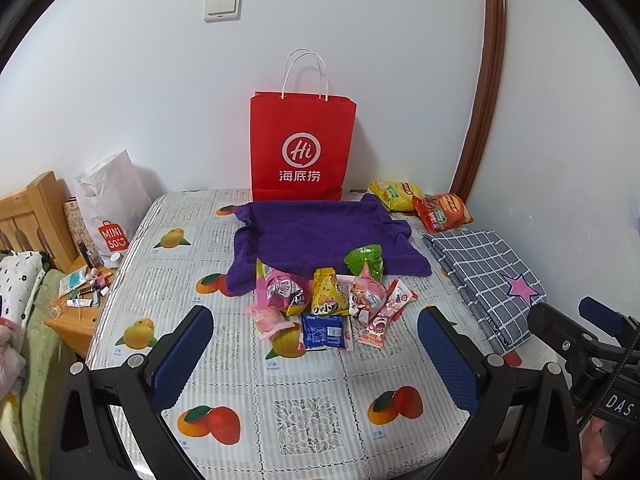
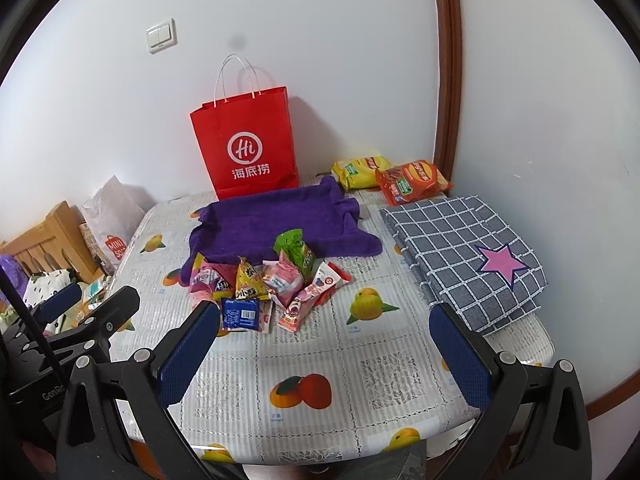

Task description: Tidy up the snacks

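Observation:
A pile of small snack packets (image 1: 332, 304) lies mid-table at the front edge of a purple towel (image 1: 320, 232); it also shows in the right wrist view (image 2: 272, 288). A blue packet (image 1: 323, 332) lies nearest, a green one (image 1: 366, 260) on the towel. A red paper bag (image 1: 300, 148) stands upright at the wall behind. A yellow chip bag (image 1: 394, 194) and a red chip bag (image 1: 442, 210) lie at the back right. My left gripper (image 1: 314, 360) is open and empty, above the table in front of the pile. My right gripper (image 2: 324, 352) is open and empty, beside it.
A folded grey checked cloth with a pink star (image 2: 468, 252) lies on the table's right side. The table (image 1: 280, 412) has a fruit-print cover. A white Miniso bag (image 1: 110, 208) and a cluttered wooden nightstand (image 1: 76, 300) stand to the left. Walls close the back and right.

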